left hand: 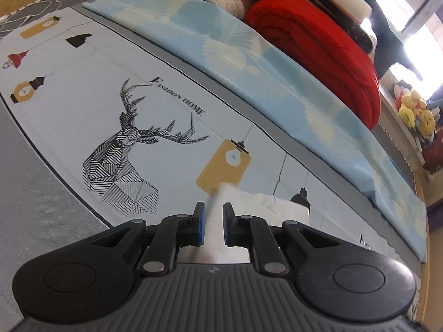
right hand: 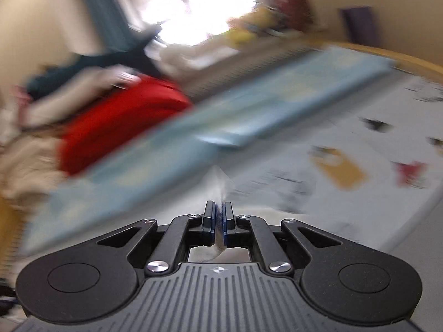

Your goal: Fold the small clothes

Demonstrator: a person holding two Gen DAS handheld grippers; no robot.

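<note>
Gripping white cloth (left hand: pixel 221 202), left gripper (left hand: pixel 213 213) sits bottom centre of left view, pads clamped on bunched fabric above deer-print sheet (left hand: pixel 83 88). Blue folded blanket (left hand: pixel 249 63) runs diagonally; red blanket (left hand: pixel 318 58) upper right. Right view blurred: right gripper (right hand: pixel 219 215) pinched nearly together on thin white cloth (right hand: pixel 218 179), bottom centre.

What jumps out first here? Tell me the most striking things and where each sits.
The black striped deer print on the pale sheet dominates the middle of the left wrist view. Behind it, a bright red blanket lies at the upper right, past a folded light blue cloth. Up close, the left gripper pinches a white garment, and the right gripper is shut on white fabric too.
</note>
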